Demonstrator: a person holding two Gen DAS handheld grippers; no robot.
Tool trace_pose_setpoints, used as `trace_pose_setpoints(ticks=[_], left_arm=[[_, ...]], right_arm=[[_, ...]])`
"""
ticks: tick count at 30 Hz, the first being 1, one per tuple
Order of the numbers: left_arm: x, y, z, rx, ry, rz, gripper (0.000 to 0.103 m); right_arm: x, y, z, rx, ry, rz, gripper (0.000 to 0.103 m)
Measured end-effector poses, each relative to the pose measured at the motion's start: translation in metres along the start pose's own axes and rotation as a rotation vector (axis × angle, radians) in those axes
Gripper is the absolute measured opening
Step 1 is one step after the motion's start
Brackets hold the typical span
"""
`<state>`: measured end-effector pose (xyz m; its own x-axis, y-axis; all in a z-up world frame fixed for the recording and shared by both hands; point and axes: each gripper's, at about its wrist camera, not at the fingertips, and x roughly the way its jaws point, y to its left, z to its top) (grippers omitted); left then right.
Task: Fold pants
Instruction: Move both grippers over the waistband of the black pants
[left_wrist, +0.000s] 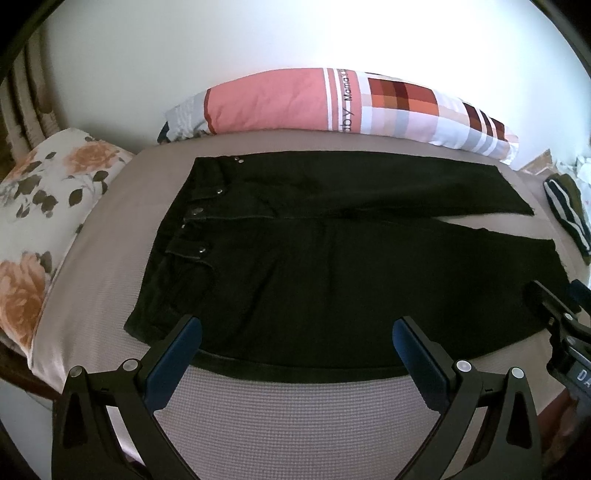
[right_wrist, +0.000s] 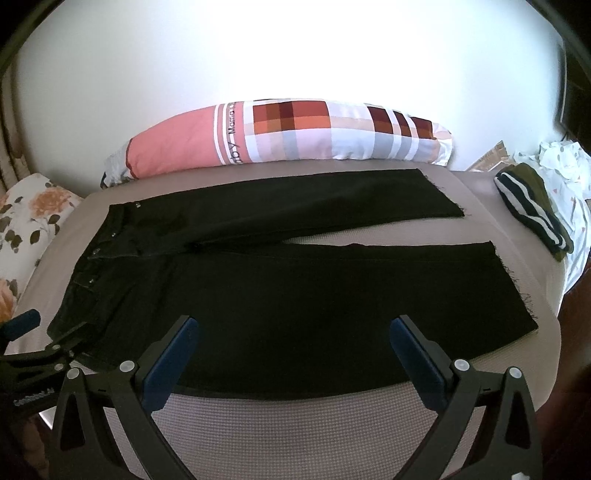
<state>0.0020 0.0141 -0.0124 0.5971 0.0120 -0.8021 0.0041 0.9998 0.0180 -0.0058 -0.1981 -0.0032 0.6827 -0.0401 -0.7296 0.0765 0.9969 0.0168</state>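
Flat on the bed (left_wrist: 295, 406), black pants (left_wrist: 332, 266); both tools (left_wrist: 295, 332) (right_wrist: 295, 332) wide, empty.

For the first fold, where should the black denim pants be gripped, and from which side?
Black denim pants lie flat, legs apart, waist left. Grip the near leg's outer edge, approaching from the bed's near side: left gripper by the waistband, right gripper toward the frayed hem.

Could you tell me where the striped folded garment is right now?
In both views, the striped garment lies at the bed's right edge, just beyond the hems of the black pants.
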Motion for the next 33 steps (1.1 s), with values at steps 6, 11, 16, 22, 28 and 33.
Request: trace_pose_setpoints(ticks=[6,11,16,22,28,33], left_arm=[[0.0,0.002,-0.0021,-0.003,-0.004,0.003,0.102],[-0.0025,0.0036,-0.0021,0.001,-0.013,0.016,0.102],[-0.0035,0.0046,-0.0033,0.001,-0.022,0.021,0.102],[-0.0035,0.0038,-0.0029,0.002,-0.023,0.024,0.102],[-0.0034,0.0037,-0.0033,0.004,-0.025,0.029,0.102],[-0.0028,0.0048,-0.0005,0.003,-0.023,0.032,0.102]], right_arm=[[0.0016,-0.0005,0.0009,-0.003,-0.001,-0.006,0.103],[0.0012,-0.0005,0.001,-0.002,0.001,-0.007,0.103],[0.0008,-0.003,0.0006,0.004,0.0,-0.002,0.103],[0.0005,-0.0023,0.0025,-0.009,-0.004,-0.01,0.103],[0.0,0.0006,0.0049,-0.016,-0.003,-0.008,0.103],[0.0014,0.0034,0.0062,-0.022,0.0,-0.002,0.103]])
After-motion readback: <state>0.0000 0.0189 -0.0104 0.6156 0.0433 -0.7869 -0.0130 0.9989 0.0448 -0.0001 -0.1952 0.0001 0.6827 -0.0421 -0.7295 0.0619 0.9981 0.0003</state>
